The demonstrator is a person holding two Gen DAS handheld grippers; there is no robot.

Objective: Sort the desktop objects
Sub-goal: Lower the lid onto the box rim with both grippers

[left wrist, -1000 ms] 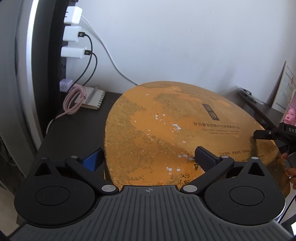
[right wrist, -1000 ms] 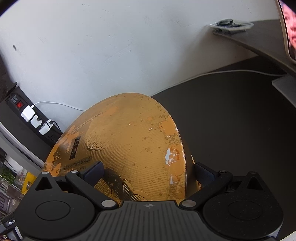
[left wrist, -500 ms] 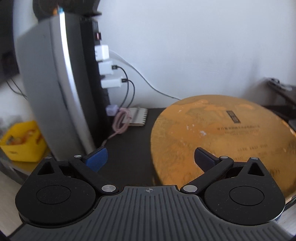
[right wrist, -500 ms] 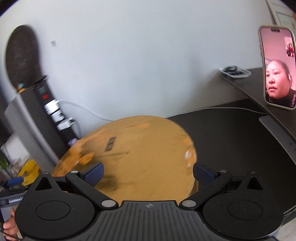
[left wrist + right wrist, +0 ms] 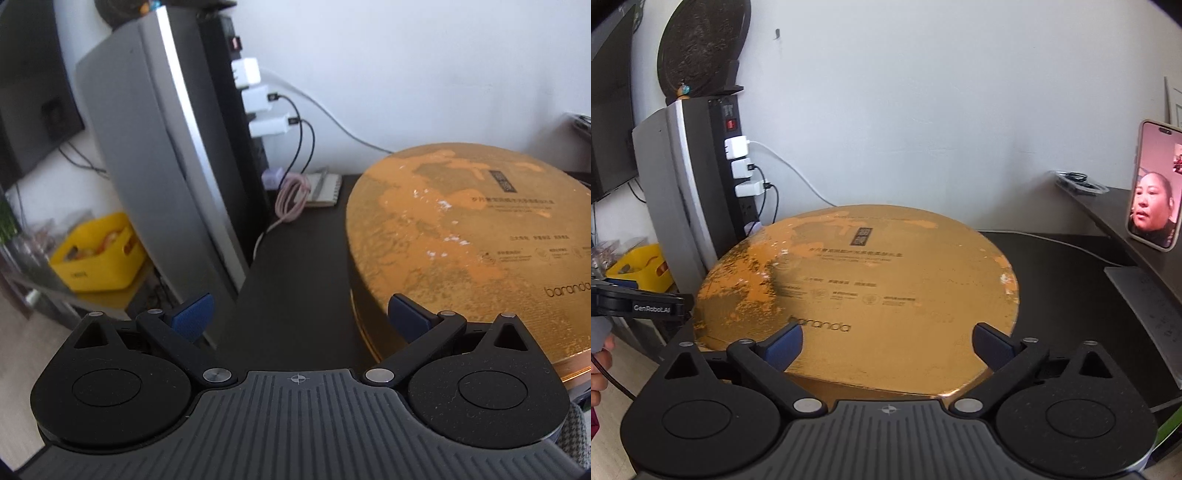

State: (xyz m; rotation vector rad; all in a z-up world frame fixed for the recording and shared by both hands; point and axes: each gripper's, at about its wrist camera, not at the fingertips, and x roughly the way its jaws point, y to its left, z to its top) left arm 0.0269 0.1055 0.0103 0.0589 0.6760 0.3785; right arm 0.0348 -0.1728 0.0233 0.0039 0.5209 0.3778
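1. While both grippers sit back from it, I see the round gold box [image 5: 860, 291] lying flat on the dark desk [image 5: 1067, 295], lid up, near the wall and just beside the grey computer tower [image 5: 155, 177].
2. My right gripper [image 5: 886, 343] has its jaws wide apart; they have just been closing a little, with the near part of the lid in view between them, and the pads are not pressing on it. It holds nothing.
3. My left gripper [image 5: 299, 317] is also spread wide, with bare desk between its fingers; its right finger shows against the box's left edge, whether touching I cannot tell.
4. I judge the box is set down and I am between items.
5. Next I need to pick another thing to sort; the coiled pink cable [image 5: 291, 195] and small notepad [image 5: 325, 188] behind the box look likely, and reaching them means going past the box's left side without nudging it.
6. Being round, the box has no long axis; the printed text on its lid reads upright towards me, so its front faces the desk's near edge.
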